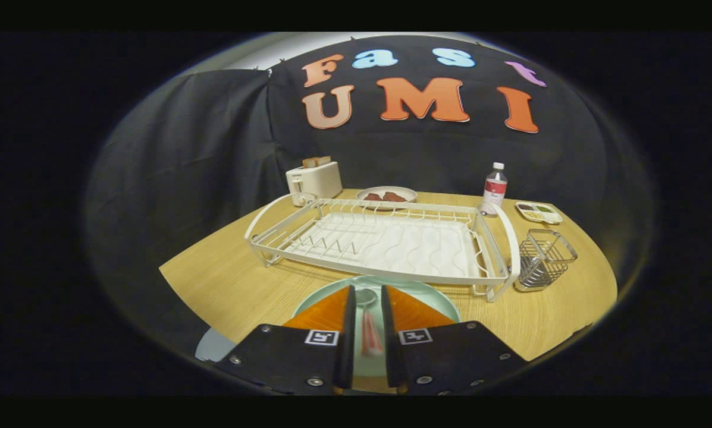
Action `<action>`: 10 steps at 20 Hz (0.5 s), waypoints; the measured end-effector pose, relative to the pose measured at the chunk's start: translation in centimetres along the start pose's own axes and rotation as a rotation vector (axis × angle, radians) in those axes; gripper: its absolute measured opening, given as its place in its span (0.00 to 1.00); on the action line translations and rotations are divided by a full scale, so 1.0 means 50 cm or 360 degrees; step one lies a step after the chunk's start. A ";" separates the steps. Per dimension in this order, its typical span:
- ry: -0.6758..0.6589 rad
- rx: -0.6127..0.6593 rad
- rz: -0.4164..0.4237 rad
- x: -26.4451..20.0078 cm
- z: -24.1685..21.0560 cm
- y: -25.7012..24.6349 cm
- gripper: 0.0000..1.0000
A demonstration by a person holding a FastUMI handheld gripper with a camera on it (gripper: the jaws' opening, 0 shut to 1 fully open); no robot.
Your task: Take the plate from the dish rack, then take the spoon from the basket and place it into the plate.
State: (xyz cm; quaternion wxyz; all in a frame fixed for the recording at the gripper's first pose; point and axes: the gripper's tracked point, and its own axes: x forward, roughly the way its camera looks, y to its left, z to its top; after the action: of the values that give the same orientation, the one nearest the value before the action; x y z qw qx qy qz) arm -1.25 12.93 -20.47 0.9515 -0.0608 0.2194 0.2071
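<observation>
A pale green plate (440,298) lies on the wooden table just in front of the white dish rack (391,274), under my fingers. In the plate lies a spoon (370,333) with a pink handle, its metal bowl pointing toward the rack. My gripper (367,292) hangs low over the plate with the spoon's handle in the narrow gap between the fingers. A strip of plate shows between the handle and the left finger, so the fingers stand slightly open. The wire basket (543,258) stands to the right of the rack, and the rack holds no dishes.
Beyond the rack stand a white toaster (314,181) with bread in it, a plate of food (386,195), a plastic bottle (494,190) and a small divided tray (539,212). Bare table shows left of the plate.
</observation>
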 end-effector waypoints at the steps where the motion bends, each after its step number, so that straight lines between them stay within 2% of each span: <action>1: 0.0016 -0.0005 -0.0018 -0.002 -0.001 -0.007 0.48; 3: 0.0013 -0.0015 -0.0056 -0.009 0.006 -0.023 1.00; 10: -0.0112 0.0042 -0.0186 -0.060 0.095 -0.101 1.00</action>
State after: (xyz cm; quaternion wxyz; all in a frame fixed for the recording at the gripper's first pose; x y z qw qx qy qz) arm 0.28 8.24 -14.77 0.9698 -0.0536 0.1847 0.1503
